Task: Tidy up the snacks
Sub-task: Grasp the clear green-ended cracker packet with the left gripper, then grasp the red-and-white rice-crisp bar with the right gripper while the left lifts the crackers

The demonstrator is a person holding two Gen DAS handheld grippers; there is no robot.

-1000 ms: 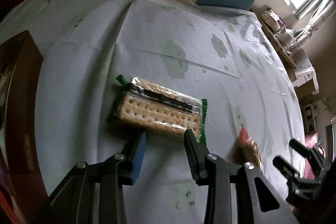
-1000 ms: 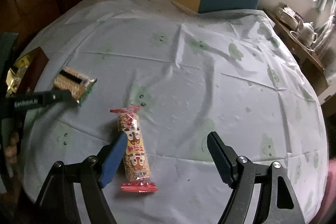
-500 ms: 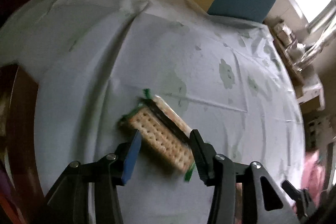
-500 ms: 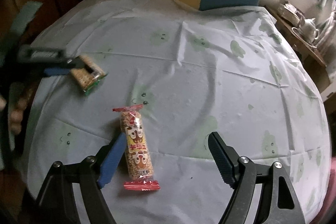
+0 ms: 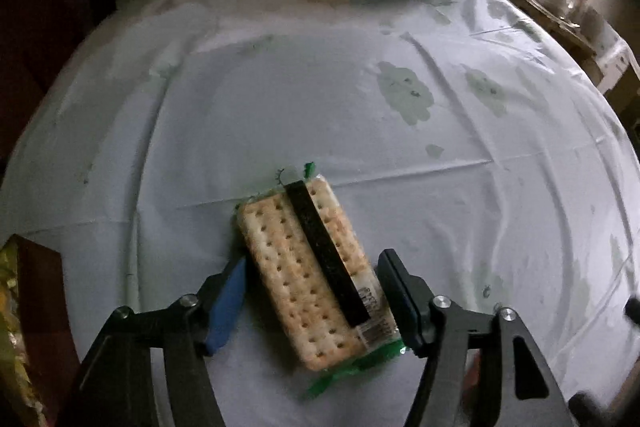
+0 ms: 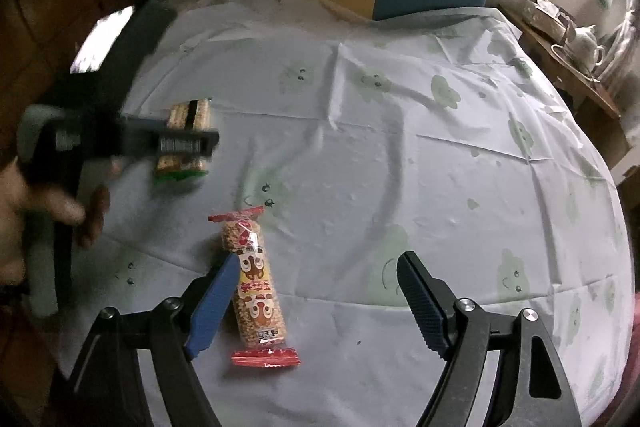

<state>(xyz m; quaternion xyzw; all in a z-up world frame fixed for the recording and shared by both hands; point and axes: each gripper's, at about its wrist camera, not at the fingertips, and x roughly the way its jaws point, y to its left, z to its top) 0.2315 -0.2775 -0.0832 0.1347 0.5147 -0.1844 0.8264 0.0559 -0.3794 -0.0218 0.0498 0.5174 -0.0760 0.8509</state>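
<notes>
Left wrist view has the cracker pack lying flat on the worktop between the fingers of my left tongs, whose jaws have just been opening; the blue pad and black pad stand clear of the wrapper (a dark stripe runs along it). From the right wrist, my right tongs hover spread wide over the red-ended snack roll, which lies on the pale cloth just beside the blue finger. My left hand shows blurred at the left.
</notes>
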